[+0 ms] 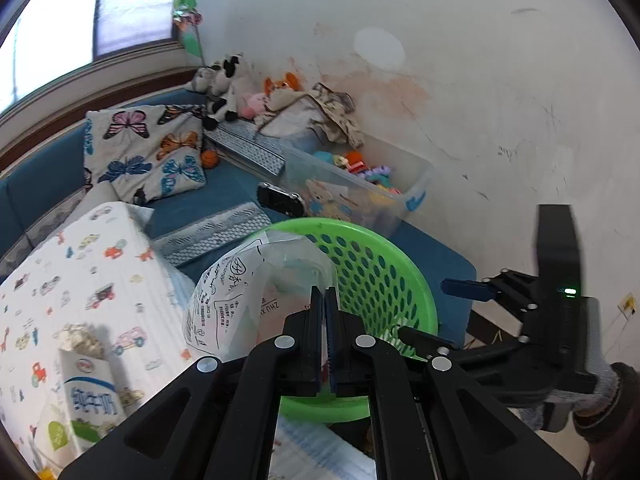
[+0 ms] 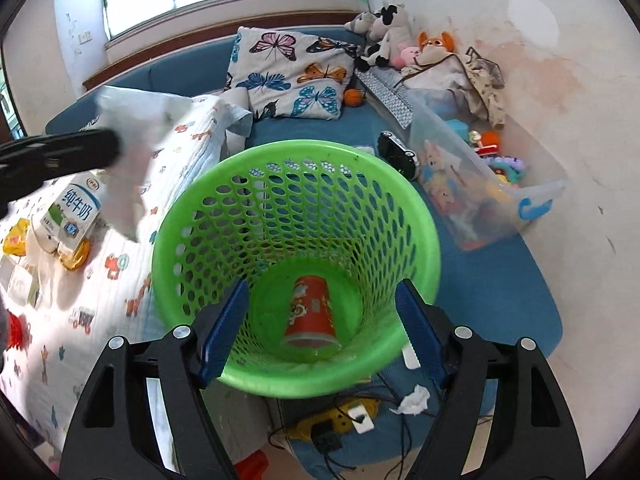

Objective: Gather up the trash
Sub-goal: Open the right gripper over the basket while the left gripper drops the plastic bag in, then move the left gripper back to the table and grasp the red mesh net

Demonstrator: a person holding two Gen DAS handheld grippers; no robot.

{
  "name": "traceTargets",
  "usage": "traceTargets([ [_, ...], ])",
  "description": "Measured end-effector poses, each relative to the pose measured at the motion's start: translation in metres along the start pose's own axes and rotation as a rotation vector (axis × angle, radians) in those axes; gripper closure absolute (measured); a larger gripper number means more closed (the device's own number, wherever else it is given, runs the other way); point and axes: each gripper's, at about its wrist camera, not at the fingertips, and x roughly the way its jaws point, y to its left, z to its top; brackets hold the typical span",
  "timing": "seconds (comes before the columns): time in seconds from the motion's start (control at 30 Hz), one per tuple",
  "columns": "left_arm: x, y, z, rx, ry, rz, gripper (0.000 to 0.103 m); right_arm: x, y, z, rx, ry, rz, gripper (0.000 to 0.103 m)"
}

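My left gripper [image 1: 325, 292] is shut on a clear plastic bag [image 1: 240, 300] with black print. It holds the bag up beside the near left rim of the green mesh basket [image 1: 384, 272]. The right wrist view shows that bag [image 2: 136, 152] as a pale blur hanging from the left gripper [image 2: 108, 144], left of the basket [image 2: 280, 150]. My right gripper [image 2: 321, 286] stands open over the basket's mouth with nothing between its pads. A red paper cup [image 2: 310, 312] lies on the basket's floor. A milk carton [image 2: 74, 208] stands on the patterned quilt to the left.
A crumpled tissue [image 2: 414, 400] and a yellow power strip [image 2: 336, 424] with cables lie on the floor below the basket. A clear toy bin [image 2: 480, 184], a black toy car [image 2: 396, 152], a butterfly pillow [image 2: 288, 72] and plush toys sit on the blue sofa behind.
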Motion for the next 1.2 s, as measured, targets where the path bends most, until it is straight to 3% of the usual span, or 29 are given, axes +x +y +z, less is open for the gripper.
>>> traceTargets([
  [0.2,0.021,-0.005,-0.004,-0.013,0.043,-0.021,0.082,-0.013,-0.001,-0.014,0.0,-0.012,0.001,0.028],
  [0.3,0.022,-0.006,-0.008,-0.017,0.051,-0.022,0.054,-0.016,0.002,-0.018,-0.003,-0.017,0.0,0.027],
  [0.33,0.02,-0.007,-0.009,-0.013,0.044,-0.022,0.052,-0.018,0.003,-0.019,-0.002,-0.019,0.002,0.027],
  [0.7,-0.044,0.004,-0.03,-0.037,-0.035,0.026,0.051,-0.04,0.021,-0.026,-0.019,-0.05,0.039,0.026],
  [1.2,-0.147,0.062,-0.121,-0.162,-0.1,0.261,0.051,-0.053,0.125,-0.021,-0.162,-0.076,0.198,0.025],
])
